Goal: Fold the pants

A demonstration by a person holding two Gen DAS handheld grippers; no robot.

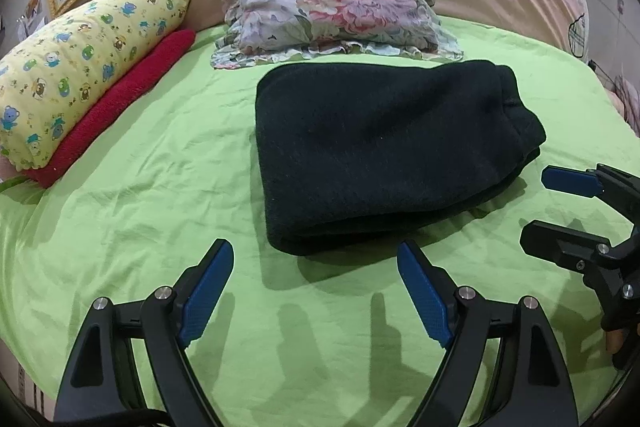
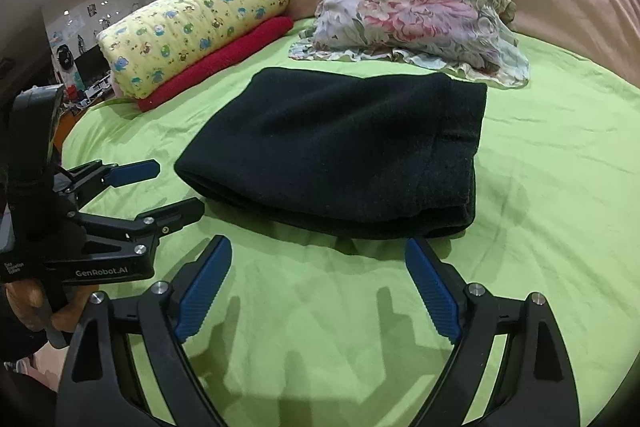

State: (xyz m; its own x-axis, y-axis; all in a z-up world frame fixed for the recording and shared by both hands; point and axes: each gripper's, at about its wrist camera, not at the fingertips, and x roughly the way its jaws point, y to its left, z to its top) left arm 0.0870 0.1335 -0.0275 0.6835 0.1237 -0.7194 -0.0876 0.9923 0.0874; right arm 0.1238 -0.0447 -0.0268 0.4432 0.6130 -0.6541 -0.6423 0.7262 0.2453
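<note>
1. Our left claw (image 1: 316, 291) hangs wide and empty over the sheet (image 1: 160, 187), just short of the near fold of the pants (image 1: 380, 155).
2. Our right claw (image 2: 320, 291) is wide too, nothing between its pads, near the pants' right corner.
3. The pants lie in the middle of the bed as a thick, squared bundle, well apart from the red towel (image 1: 120, 107) and just in front of the floral pillow (image 1: 340, 3).
4. We judge the fold nearly complete. To finish well, we would press the layers flat and square any loose edges, not lifting the bundle, since the thick fleece could spring open.
</note>
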